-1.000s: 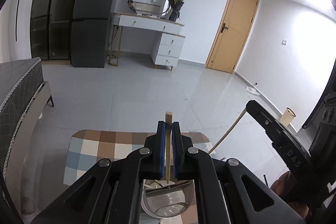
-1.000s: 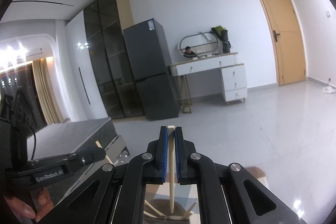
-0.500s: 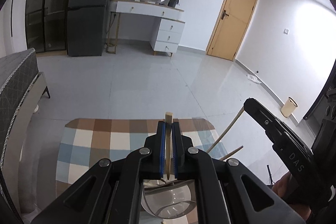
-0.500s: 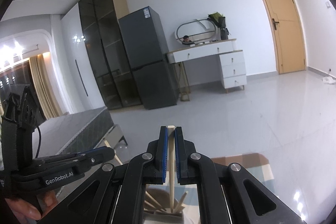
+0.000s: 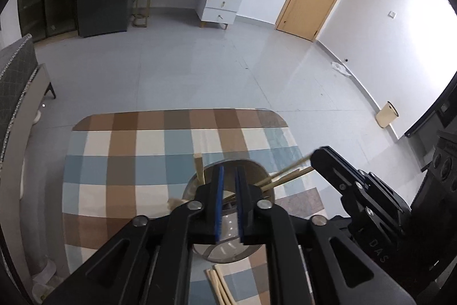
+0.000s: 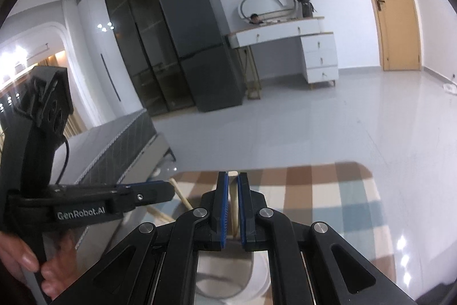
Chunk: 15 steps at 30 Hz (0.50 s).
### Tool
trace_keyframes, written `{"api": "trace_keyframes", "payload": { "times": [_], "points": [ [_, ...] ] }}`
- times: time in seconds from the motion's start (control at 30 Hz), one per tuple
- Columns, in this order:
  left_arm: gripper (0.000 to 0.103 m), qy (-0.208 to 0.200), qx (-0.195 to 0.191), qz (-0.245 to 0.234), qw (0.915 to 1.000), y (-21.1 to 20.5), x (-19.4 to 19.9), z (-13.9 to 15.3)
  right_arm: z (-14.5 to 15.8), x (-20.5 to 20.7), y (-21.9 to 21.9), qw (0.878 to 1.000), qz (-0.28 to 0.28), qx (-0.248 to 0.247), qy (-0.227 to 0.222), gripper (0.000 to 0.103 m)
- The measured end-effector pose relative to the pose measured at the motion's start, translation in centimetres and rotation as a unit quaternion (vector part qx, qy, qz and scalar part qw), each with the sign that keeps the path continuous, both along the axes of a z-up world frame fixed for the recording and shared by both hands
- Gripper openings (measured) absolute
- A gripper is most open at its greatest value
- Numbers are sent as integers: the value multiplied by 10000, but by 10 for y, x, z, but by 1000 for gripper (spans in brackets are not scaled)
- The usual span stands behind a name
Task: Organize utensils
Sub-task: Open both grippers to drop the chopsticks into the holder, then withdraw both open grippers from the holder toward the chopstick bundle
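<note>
Two loose chopsticks (image 5: 219,287) in left view only

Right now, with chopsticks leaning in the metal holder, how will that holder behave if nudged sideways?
The metal holder probably slides rather than rolls: it stands upright on the checked cloth. It may tip rightward, since several chopsticks lean out over that rim. It looks rigid, unlikely to dent.

Tight over the cup, open desk beyond

We see chopsticks (image 5: 288,175) fanning from the cup (image 5: 242,219) towards the right tongs (image 5: 322,159), crowding that side; the checked desk (image 5: 128,162) to the left and beyond lies bare for passing.
</note>
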<state>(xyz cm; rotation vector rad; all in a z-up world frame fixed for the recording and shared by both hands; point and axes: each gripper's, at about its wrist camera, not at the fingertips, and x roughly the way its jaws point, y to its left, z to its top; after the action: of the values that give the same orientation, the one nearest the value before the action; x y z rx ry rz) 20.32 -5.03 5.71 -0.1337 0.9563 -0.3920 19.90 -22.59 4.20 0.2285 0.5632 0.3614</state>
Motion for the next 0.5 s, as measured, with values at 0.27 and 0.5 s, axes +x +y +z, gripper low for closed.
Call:
{"api": "trace_keyframes", "payload": {
  "times": [0.27, 0.5],
  "points": [
    [50, -388, 0, 328, 9987, 13, -24, 29, 20, -23, -15, 9995, -162, 219, -125, 32],
    [66, -673, 162, 646, 9955, 22, -55, 55, 41, -50, -24, 9988, -384, 231, -217, 50]
  ]
}}
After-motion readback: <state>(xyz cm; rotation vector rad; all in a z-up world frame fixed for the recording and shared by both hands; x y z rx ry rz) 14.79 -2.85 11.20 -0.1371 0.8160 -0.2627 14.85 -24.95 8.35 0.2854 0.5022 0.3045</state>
